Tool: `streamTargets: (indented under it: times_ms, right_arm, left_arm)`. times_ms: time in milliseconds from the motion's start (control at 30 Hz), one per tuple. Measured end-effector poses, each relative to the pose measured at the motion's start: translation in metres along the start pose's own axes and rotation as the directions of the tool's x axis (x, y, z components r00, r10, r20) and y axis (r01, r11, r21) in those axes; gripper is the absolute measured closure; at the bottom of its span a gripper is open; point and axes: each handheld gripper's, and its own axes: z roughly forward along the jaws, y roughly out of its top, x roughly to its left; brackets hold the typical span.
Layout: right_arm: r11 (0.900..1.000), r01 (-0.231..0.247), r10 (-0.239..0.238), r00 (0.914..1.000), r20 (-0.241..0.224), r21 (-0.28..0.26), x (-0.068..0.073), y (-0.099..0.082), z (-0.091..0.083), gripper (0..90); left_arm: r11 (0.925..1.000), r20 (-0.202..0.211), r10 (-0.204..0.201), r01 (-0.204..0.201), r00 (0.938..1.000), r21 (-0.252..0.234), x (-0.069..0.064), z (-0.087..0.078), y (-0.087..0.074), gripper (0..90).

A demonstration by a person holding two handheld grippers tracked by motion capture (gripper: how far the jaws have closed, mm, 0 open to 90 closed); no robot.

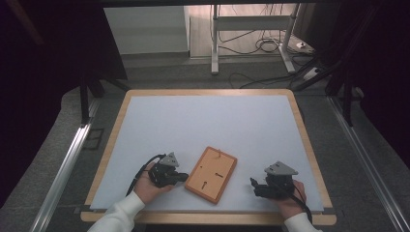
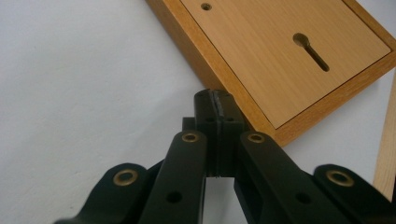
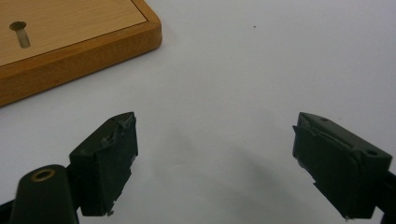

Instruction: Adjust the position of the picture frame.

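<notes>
Table (image 1: 145,104), white-topped with a wooden rim. Wooden board (image 1: 211,174), back side up with keyhole slots, lying flat near the front edge between both grippers. Left gripper (image 2: 217,112): jaws pressed together on nothing, tips just beside the board's edge. Right gripper (image 3: 215,158): jaws spread wide, clear of the board. Step judged: approach; next, the left jaws must part to grasp.
</notes>
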Motion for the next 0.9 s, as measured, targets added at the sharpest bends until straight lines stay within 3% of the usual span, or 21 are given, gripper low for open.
streamTargets:
  times_ms: [100,200,267,300,367,400,433,467,500,567,600,633,667,733,767,900]
  right_arm:
    - [1.0,0.004,-0.004,1.0,-0.001,-0.001,0.0,0.0,-0.001,14.8]
    - [0.9998,-0.014,0.014,0.9997,-0.021,-0.013,0.0,0.0,-0.001,15.1]
    - [0.9992,-0.032,0.031,0.9986,-0.044,-0.023,0.0,0.002,0.0,16.6]
    - [0.9992,-0.032,0.031,0.9986,-0.044,-0.023,0.0,0.002,0.0,16.6]
    - [0.9988,-0.04,0.039,0.9978,-0.053,-0.027,0.001,0.003,0.0,18.6]
    - [0.9986,-0.041,0.038,0.9971,-0.066,-0.033,0.001,0.004,0.0,22.0]
    - [0.9986,-0.041,0.038,0.9971,-0.066,-0.033,0.001,0.004,0.0,22.0]
    - [0.9985,-0.041,0.039,0.9966,-0.073,-0.035,0.001,0.004,-0.001,24.4]
    - [0.9987,-0.039,0.036,0.9946,-0.097,-0.033,0.001,0.005,-0.001,32.0]
    - [0.9988,-0.041,0.038,0.991,-0.129,-0.024,0.001,0.007,-0.001,40.9]
    - [0.9988,-0.041,0.038,0.991,-0.129,-0.024,0.001,0.007,-0.001,40.9]
    - [0.9987,-0.045,0.04,0.9868,-0.157,-0.025,0.001,0.009,0.0,52.3]
    - [0.9987,-0.045,0.04,0.9868,-0.157,-0.025,0.001,0.009,0.0,52.3]
    - [0.9986,-0.044,0.038,0.9843,-0.173,-0.028,0.001,0.013,0.001,63.5]
    - [0.9987,-0.035,0.029,0.9846,-0.172,-0.035,0.001,0.017,0.002,75.3]
    - [0.9993,-0.011,0.005,0.9845,-0.176,-0.035,0.004,0.024,0.008,89.8]
  left_arm:
    - [0.9998,-0.024,-0.001,0.001,0.9997,-0.02,0.002,-0.004,-0.001,90.0]
    - [0.9971,-0.034,-0.041,0.039,0.9986,-0.065,0.008,-0.013,-0.005,88.4]
    - [0.9963,-0.046,-0.047,0.044,0.9978,-0.074,0.008,-0.014,-0.006,78.0]
    - [0.9953,-0.066,-0.052,0.046,0.9965,-0.085,0.008,-0.015,-0.007,78.0]
    - [0.9937,-0.106,-0.057,0.046,0.9927,-0.102,0.006,-0.018,-0.009,68.9]
    - [0.991,-0.145,-0.077,0.06,0.9864,-0.119,0.005,-0.02,-0.01,54.1]
    - [0.991,-0.145,-0.077,0.06,0.9864,-0.119,0.005,-0.02,-0.01,47.8]
    - [0.9896,-0.157,-0.088,0.068,0.9837,-0.126,0.004,-0.02,-0.01,47.8]
    - [0.9872,-0.165,-0.109,0.087,0.9803,-0.134,0.003,-0.02,-0.01,37.3]
    - [0.9863,-0.171,-0.119,0.096,0.9781,-0.134,0.003,-0.019,-0.011,32.5]
    - [0.9863,-0.171,-0.119,0.096,0.9781,-0.134,0.003,-0.019,-0.011,30.6]
    - [0.9862,-0.17,-0.121,0.099,0.9779,-0.132,0.004,-0.018,-0.011,29.9]
    - [0.9864,-0.169,-0.122,0.101,0.978,-0.129,0.005,-0.018,-0.011,29.9]
    - [0.9869,-0.168,-0.125,0.106,0.9778,-0.122,0.007,-0.016,-0.012,29.2]
    - [0.9868,-0.173,-0.127,0.107,0.9767,-0.122,0.008,-0.016,-0.014,29.2]
    - [0.9846,-0.173,-0.135,0.113,0.9757,-0.133,0.009,-0.018,-0.015,29.2]
